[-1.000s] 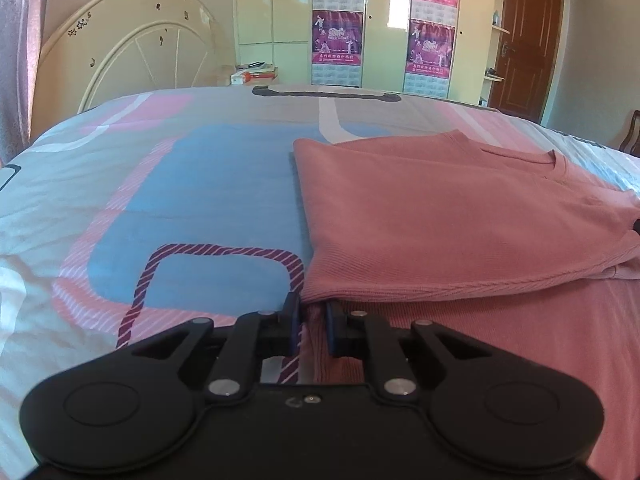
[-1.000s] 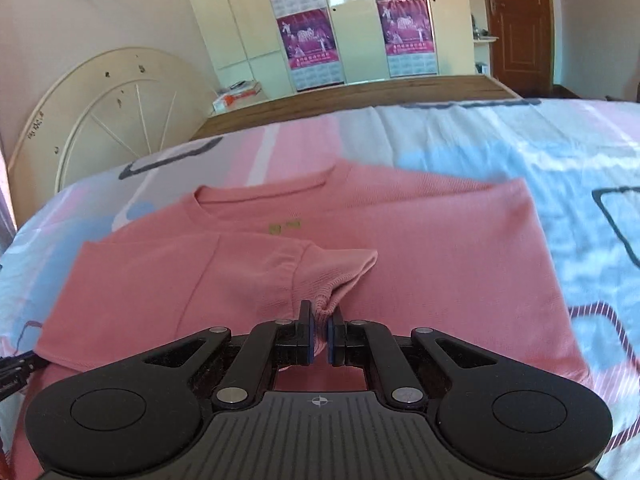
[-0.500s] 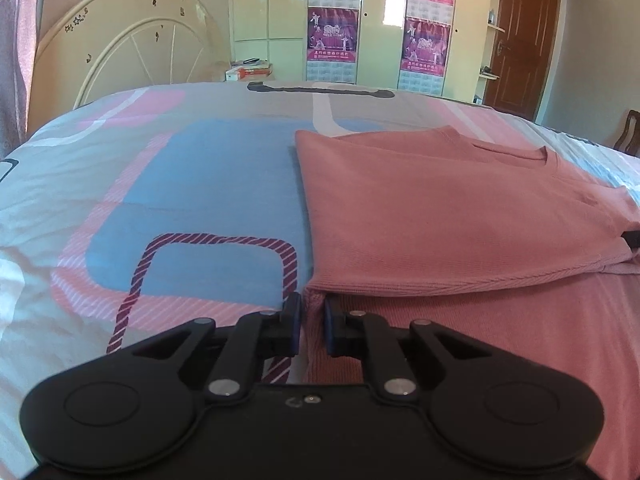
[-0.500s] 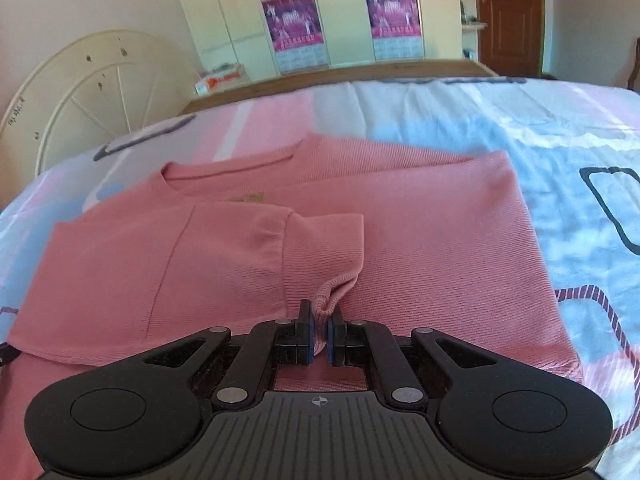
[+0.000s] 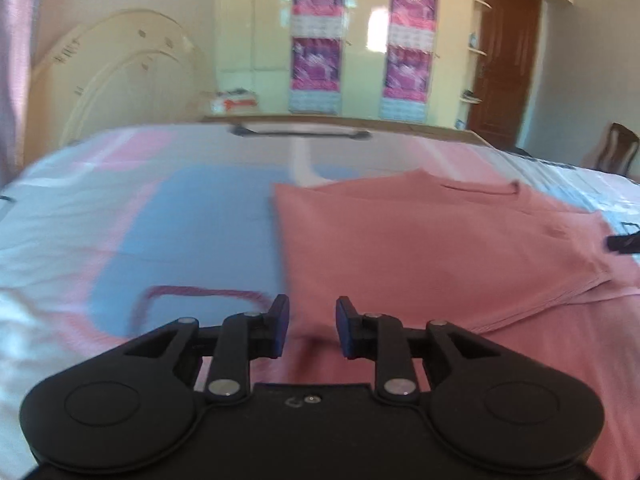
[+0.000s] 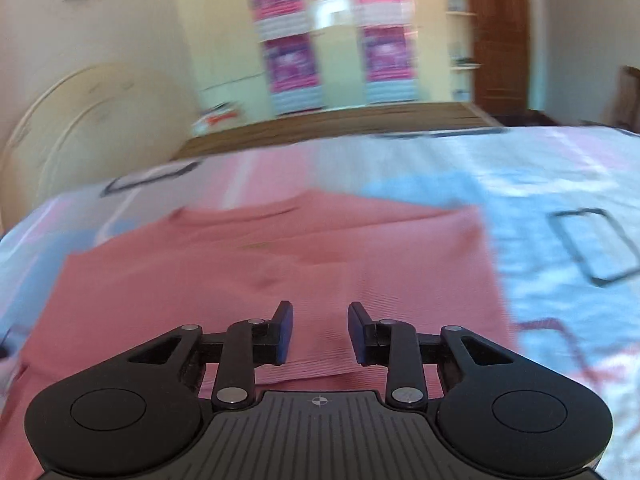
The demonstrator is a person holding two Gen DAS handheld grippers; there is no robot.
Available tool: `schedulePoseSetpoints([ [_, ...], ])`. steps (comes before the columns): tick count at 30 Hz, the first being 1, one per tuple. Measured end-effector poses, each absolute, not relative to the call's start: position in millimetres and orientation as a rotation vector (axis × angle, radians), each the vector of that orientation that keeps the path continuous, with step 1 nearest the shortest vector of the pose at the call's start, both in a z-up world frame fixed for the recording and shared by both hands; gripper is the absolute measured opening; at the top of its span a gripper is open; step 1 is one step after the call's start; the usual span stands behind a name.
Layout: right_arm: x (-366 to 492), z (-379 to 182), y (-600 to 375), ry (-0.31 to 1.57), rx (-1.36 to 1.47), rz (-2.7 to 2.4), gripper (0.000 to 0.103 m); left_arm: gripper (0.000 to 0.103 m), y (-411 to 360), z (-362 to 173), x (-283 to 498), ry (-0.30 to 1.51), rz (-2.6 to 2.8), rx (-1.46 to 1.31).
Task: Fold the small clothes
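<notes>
A pink knit top (image 5: 420, 248) lies flat on the bed, its left side folded over the body, neckline toward the far end. In the left wrist view my left gripper (image 5: 308, 326) hovers over the near left edge of the fold, jaws opening, nothing pressed between the pads. The right wrist view shows the same pink top (image 6: 280, 276) spread below my right gripper (image 6: 320, 330), whose jaws are also opening above the cloth with the sleeve no longer pinched. The tip of the right gripper (image 5: 624, 240) shows at the right edge of the left wrist view.
The bed sheet (image 5: 140, 220) has blue, pink and white blocks. A cream round headboard (image 5: 104, 80) stands at the left, a wardrobe with purple posters (image 5: 316, 52) behind, a brown door (image 5: 504, 68) and a chair (image 5: 612, 148) at the right.
Both grippers went from shut on the pink top to apart, letting go of the fold edge and the sleeve. Both views have lifted slightly and blurred; the sleeve now lies flat.
</notes>
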State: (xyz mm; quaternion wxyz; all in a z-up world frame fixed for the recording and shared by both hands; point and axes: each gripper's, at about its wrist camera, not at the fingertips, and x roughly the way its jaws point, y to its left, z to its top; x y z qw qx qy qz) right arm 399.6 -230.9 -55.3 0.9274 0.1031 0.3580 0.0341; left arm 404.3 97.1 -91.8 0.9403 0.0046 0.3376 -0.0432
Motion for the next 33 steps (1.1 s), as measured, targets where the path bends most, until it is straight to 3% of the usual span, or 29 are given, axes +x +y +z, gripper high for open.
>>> schedulePoseSetpoints([
  [1,403.4,-58.7,-219.9,0.751,0.193,0.1,0.031,0.026,89.4,-96.0,410.6,0.698,-0.104,0.015],
  [3,408.3,-69.6,-205.7,0.788,0.177,0.139,0.031,0.042,75.8,-108.5,421.0,0.734,-0.118,0.029],
  [5,410.1,-81.5,-202.6,0.822,0.153,0.134,0.031,0.048,75.2,-120.0,423.4,0.754,-0.12,0.0],
  [15,435.5,-77.4,-214.4,0.82,0.157,0.111,0.031,0.044,82.5,-115.1,450.3,0.759,-0.138,-0.063],
  [27,490.1,-87.2,-213.1,0.812,0.088,0.127,0.031,0.047,99.9,-117.7,555.7,0.797,-0.164,-0.075],
  [33,514.7,-95.0,-208.6,0.836,0.055,0.075,0.031,0.043,112.2,-115.9,600.2,0.799,-0.145,-0.128],
])
